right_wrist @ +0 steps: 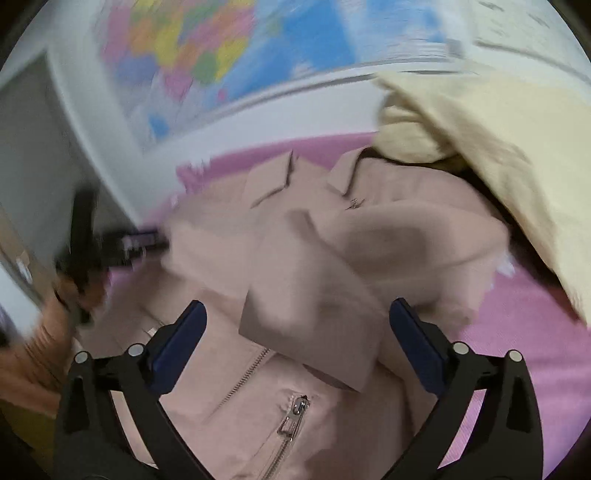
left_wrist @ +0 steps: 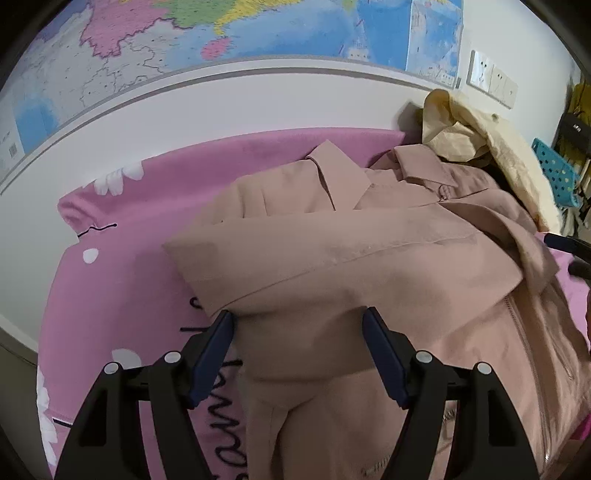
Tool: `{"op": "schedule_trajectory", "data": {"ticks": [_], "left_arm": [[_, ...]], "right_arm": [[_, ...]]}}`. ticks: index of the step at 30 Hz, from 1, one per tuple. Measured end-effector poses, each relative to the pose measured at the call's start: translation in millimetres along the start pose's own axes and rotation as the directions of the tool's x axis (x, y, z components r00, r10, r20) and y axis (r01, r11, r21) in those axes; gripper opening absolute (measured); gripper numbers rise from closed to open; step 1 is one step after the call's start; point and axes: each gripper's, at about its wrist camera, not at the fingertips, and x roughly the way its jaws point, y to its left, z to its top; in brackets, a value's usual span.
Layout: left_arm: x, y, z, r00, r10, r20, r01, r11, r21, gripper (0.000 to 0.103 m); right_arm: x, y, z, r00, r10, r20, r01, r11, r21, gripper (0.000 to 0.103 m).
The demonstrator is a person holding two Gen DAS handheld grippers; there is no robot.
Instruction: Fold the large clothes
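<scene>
Wall map [left_wrist: 258, 33] hangs above a pink floral sheet [left_wrist: 122, 280] covering the surface; on the sheet lies the dusty-pink zip jacket [left_wrist: 369, 266], collar toward the wall, one sleeve folded across its chest, with a pale yellow garment [left_wrist: 480, 147] heaped at its far right shoulder. Left gripper [left_wrist: 299, 328] hovers over the jacket's lower body, jaws spread, nothing pinched. Right gripper [right_wrist: 297, 325], view motion-blurred, sits over the zip front with jaws likewise spread around a folded sleeve cuff [right_wrist: 314, 332], not clamping it.
</scene>
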Motion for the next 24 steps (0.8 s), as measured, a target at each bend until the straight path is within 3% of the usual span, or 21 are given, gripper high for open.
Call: {"op": "schedule_trajectory", "data": {"ticks": [1,3,4,5,6,7,10,12,14,15,18,20,22,24], "left_arm": [[1,-1,1,1.0,-0.001,-0.004,0.001,1.0,-0.003,0.07],[4,-2,3,1.0,-0.005,-0.001,0.005,1.0,-0.009,0.07],[5,-2,4,1.0,-0.005,0.0,0.005,1.0,-0.012,0.07],[5,-3,5,1.0,-0.005,0.0,0.005,1.0,-0.013,0.07],[5,-3,6,1.0,-0.002,0.003,0.002,1.0,-0.017,0.07],[4,-2,7,1.0,-0.005,0.006,0.005,1.0,-0.018,0.07],[-2,-2,12,0.999,0.01,0.033,-0.009,1.0,-0.025,0.066],[-11,0,17,0.998,0.003,0.067,-0.001,1.0,-0.031,0.066],[-20,1,23,0.993,0.0,0.114,0.004,0.999,-0.04,0.066],[-20,0,25,0.992,-0.003,0.123,0.007,0.999,-0.035,0.066],[-8,-3,27,0.996,0.013,0.092,-0.01,1.0,-0.029,0.066],[6,-2,23,0.999,0.02,0.047,-0.019,0.999,-0.027,0.066],[18,-1,19,1.0,0.02,0.015,-0.019,0.999,-0.031,0.066],[23,-1,16,1.0,0.02,0.005,-0.02,0.999,-0.03,0.066]], "right_arm": [[12,10,0,0.997,-0.068,-0.025,0.066,0.995,-0.069,0.097],[24,20,-2,0.991,-0.129,-0.042,0.121,0.982,-0.145,0.093],[31,21,-1,0.99,-0.125,-0.06,0.114,0.979,-0.167,0.077],[32,16,1,0.991,-0.111,-0.074,0.099,0.984,-0.15,0.063],[30,5,6,0.995,-0.05,-0.085,0.042,0.995,-0.086,0.03],[23,-9,10,0.997,0.035,-0.067,-0.036,0.999,-0.008,0.016],[-9,-49,27,0.986,0.145,0.08,-0.158,0.971,0.181,0.011],[-28,-81,32,0.959,0.203,0.198,-0.258,0.915,0.31,0.01],[-35,-112,26,0.945,0.206,0.255,-0.3,0.856,0.42,0.009],[-30,-126,21,0.95,0.198,0.241,-0.293,0.83,0.474,0.009],[-12,-143,7,0.976,0.161,0.143,-0.213,0.82,0.532,0.011],[-4,-146,-4,0.982,0.158,0.099,-0.186,0.822,0.538,0.022],[-9,-143,-11,0.981,0.152,0.12,-0.192,0.829,0.526,0.06],[-12,-133,-10,0.98,0.149,0.133,-0.195,0.857,0.476,0.071]]}}
